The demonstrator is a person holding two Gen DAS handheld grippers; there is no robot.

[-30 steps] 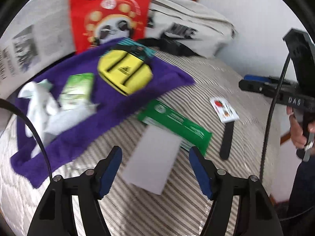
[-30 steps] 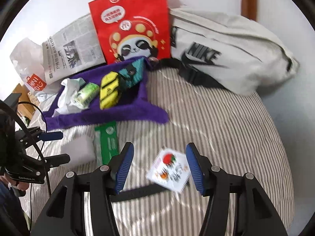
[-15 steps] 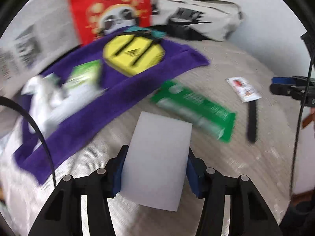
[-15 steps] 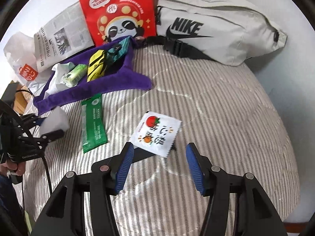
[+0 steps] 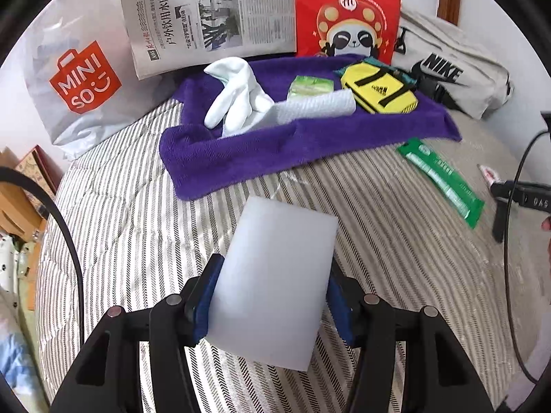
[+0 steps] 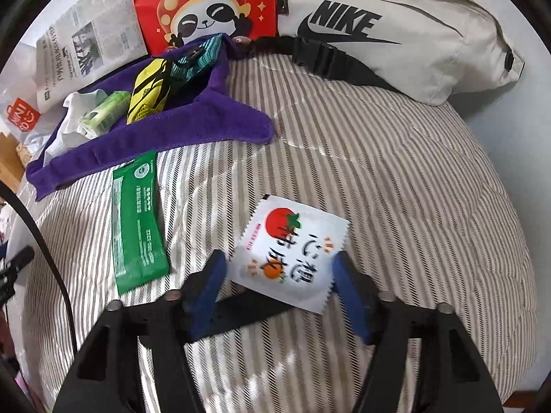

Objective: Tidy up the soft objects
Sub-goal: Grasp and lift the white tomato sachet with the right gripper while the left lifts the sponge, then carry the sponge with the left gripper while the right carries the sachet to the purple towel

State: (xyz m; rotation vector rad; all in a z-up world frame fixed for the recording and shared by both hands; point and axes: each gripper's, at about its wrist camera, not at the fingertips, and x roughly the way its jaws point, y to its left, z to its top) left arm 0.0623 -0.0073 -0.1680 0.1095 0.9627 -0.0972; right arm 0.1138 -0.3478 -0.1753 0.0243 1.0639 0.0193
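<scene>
White foam, a flat sponge block (image 5: 275, 282), sits pinched between the blue fingers (image 5: 203, 304) of the left gripper (image 5: 272, 306), held above the striped bed cover (image 5: 131, 227). It appears headed for the purple towel (image 5: 261, 158) further back, where a white glove (image 5: 237, 93), a green tissue pack (image 5: 310, 86), a rolled white cloth (image 5: 316, 106) and a yellow pouch (image 5: 378, 93) already lie. To do this well, I would carry the block level, clear the towel's raised front fold, and set it on bare purple near the front edge before easing the fingers apart. Foam gives under pressure, so only a light squeeze is needed; a hard one may make it spring sideways on release.

Right of the towel, a long green packet (image 6: 137, 220) lies flat on the bed. Further right, the right gripper (image 6: 279, 282) hovers low with its fingers spread on either side of a white sachet printed with a red fruit (image 6: 292, 244); they do not look closed on it. A dark strap-like strip (image 6: 241, 313) lies under the sachet's near edge, so the fingers should close on the sachet alone, gripping its crimped sides without dragging the strip along.
</scene>
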